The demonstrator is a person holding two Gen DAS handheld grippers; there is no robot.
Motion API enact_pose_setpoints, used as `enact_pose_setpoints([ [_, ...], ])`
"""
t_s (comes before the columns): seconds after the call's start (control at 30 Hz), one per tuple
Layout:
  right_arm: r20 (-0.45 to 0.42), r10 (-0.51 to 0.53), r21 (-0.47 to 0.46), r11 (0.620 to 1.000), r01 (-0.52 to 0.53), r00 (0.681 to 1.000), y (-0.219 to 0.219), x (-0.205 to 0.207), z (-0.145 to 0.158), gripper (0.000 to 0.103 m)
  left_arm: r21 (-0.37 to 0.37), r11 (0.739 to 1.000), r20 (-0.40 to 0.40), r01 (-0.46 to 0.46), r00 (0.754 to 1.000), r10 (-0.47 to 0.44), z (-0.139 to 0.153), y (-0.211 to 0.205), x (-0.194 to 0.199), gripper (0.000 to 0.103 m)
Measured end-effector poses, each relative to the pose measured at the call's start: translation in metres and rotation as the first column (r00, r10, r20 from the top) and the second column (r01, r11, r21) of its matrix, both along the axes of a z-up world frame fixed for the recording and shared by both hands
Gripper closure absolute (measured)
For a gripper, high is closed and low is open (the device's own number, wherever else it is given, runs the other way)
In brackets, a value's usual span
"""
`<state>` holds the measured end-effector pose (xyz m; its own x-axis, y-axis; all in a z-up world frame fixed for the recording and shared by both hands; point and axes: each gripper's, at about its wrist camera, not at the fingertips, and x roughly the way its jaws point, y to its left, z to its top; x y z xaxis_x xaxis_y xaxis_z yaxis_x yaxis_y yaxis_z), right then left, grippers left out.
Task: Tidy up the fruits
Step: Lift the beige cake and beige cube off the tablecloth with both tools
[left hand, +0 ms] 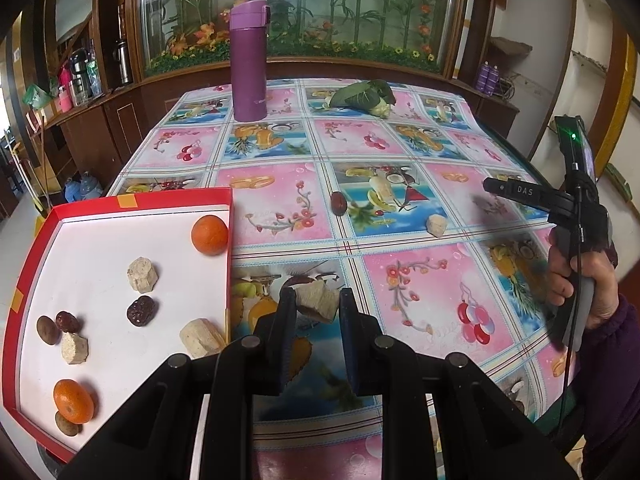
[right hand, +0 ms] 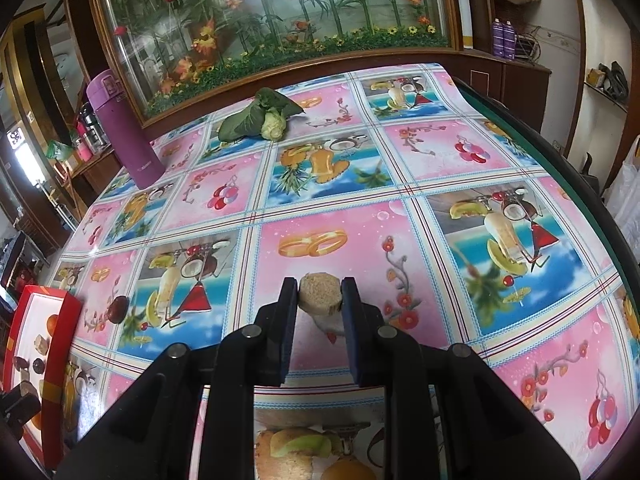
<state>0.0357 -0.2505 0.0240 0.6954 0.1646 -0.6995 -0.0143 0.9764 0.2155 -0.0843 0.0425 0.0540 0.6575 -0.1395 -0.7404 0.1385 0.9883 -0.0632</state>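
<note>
My left gripper [left hand: 318, 302] is shut on a beige fruit chunk [left hand: 316, 304], held just right of the red tray [left hand: 140, 200]. In the white-floored tray lie two oranges [left hand: 209, 235], dark dates [left hand: 141, 311] and several beige chunks [left hand: 143, 275]. A loose date [left hand: 338, 202] and another beige chunk [left hand: 436, 226] rest on the tablecloth. My right gripper [left hand: 490, 186] hovers right of that chunk, apart from it. In the right wrist view the chunk [right hand: 320, 298] shows between the open fingertips of the right gripper [right hand: 320, 292], standing on the cloth.
A purple flask [left hand: 249, 64] stands at the back left of the table. A leafy vegetable [left hand: 364, 94] lies at the back centre. A person's hand [left hand: 580, 280] grips the right handle. The table's right edge [right hand: 560, 152] drops off to the floor.
</note>
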Motion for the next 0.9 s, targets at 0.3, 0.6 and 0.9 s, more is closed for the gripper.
enact_pose_setpoints([
  [0.3, -0.001, -0.014, 0.002, 1.000, 0.014, 1.000, -0.002, -0.001, 0.000, 0.079, 0.015, 1.000, -0.027, 0.020, 0.999, -0.019, -0.007, -0.008, 0.001, 0.082],
  [0.6, -0.016, -0.013, 0.015, 1.000, 0.013, 1.000, -0.003, -0.001, -0.001, 0.079, 0.040, 0.999, -0.047, 0.028, 0.999, -0.026, -0.008, -0.016, 0.006, 0.082],
  [0.9, -0.006, 0.005, 0.035, 0.999, -0.005, 1.000, -0.002, -0.005, 0.006, 0.079, 0.069, 0.997, -0.067, 0.033, 0.997, -0.028, -0.013, -0.027, 0.010, 0.082],
])
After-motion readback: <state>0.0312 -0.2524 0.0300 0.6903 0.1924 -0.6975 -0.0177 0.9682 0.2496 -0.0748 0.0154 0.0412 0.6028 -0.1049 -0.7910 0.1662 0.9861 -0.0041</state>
